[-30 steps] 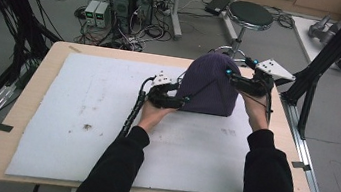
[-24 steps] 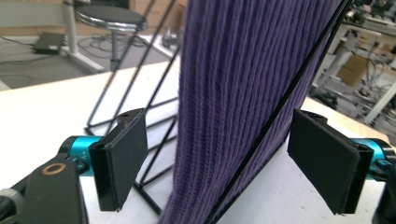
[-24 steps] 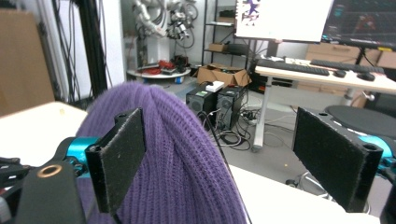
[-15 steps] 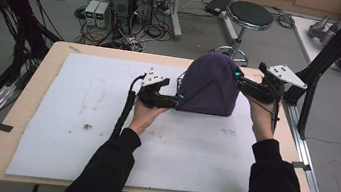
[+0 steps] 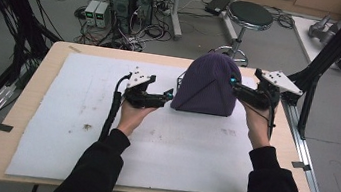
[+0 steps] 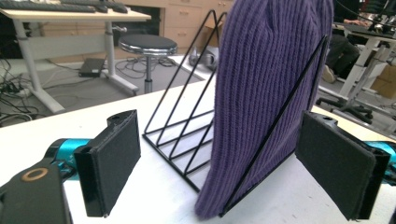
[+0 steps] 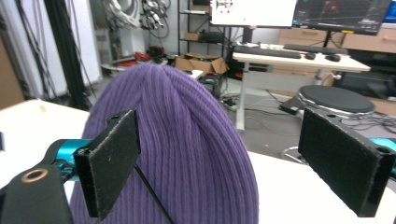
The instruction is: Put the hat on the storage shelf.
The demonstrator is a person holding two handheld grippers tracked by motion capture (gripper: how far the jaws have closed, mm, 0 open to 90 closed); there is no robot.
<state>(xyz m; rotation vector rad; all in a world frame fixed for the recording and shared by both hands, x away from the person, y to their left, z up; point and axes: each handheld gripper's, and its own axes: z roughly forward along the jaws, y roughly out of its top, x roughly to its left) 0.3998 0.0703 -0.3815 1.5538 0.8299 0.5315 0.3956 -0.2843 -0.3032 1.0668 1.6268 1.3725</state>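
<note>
A purple knit beanie (image 5: 208, 83) is seen draped over a black wire rack (image 6: 187, 135) on the white mat (image 5: 78, 128), already released, with the left gripper (image 5: 168, 95) and right gripper (image 5: 233, 83) held beside it, jaws apart and empty.

**Legible text: none**

No readable text, labels, brands or numbers in any view. Monitors (image 7: 299, 11) at upper right of the right gripper view show screen content, too blurred to read. Boxes (image 5: 97, 13) on the floor, upper left of the high view, too small.
</note>
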